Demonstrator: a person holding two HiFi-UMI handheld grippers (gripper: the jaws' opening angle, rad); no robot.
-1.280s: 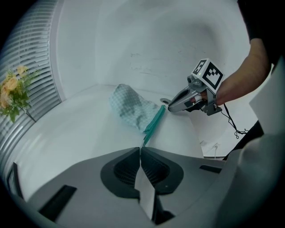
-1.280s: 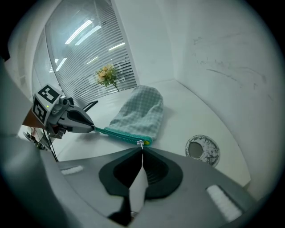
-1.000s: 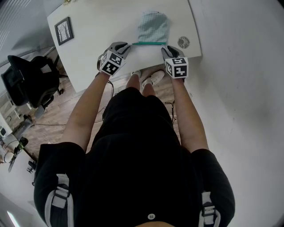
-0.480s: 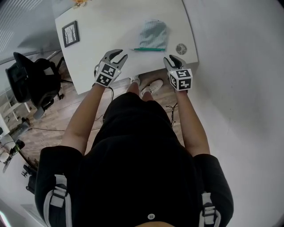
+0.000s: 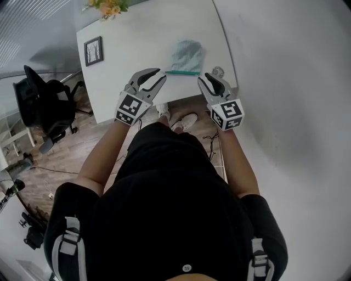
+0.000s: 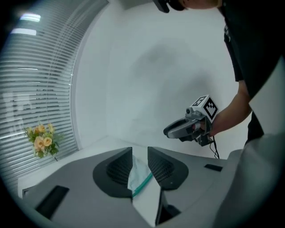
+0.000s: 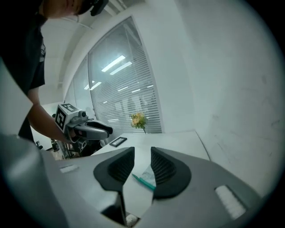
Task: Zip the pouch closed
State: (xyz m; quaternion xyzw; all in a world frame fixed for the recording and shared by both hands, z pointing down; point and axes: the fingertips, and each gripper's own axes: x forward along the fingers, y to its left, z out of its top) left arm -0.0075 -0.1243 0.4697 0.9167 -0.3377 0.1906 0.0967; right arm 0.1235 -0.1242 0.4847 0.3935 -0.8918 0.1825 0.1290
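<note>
Both grippers have come up and back from the pouch [image 5: 187, 55] since the earlier frames, where they were low at the two ends of its zipper [image 5: 183, 72]. Now they hang in the air above the near edge of the table [image 5: 137, 38], well apart from the pouch. The left gripper [image 5: 159, 74] has just been opening its jaws. They stand apart with nothing between them, and in its own view I see only the far pouch through the gap. The right gripper [image 5: 206, 78] has its jaws apart by a similar small gap and is empty too.

The pouch lies flat and alone on the right part of the table, with the green zipper edge turned to the person. I think it lies so because this edge was the one to be worked from both ends: one gripper to hold the cloth, the other to pull the slider. The zipper looks like one straight thin line with no open mouth, so I judge it is closed, though the slider is too small for me to find.

The grippers point a little downward to the pouch, one on each side. I read this as a retreat after letting go, not a new approach. The picture frame [image 5: 94, 51] and the flowers [image 5: 107, 6] stand far at the other side of the table and do not matter here.
</note>
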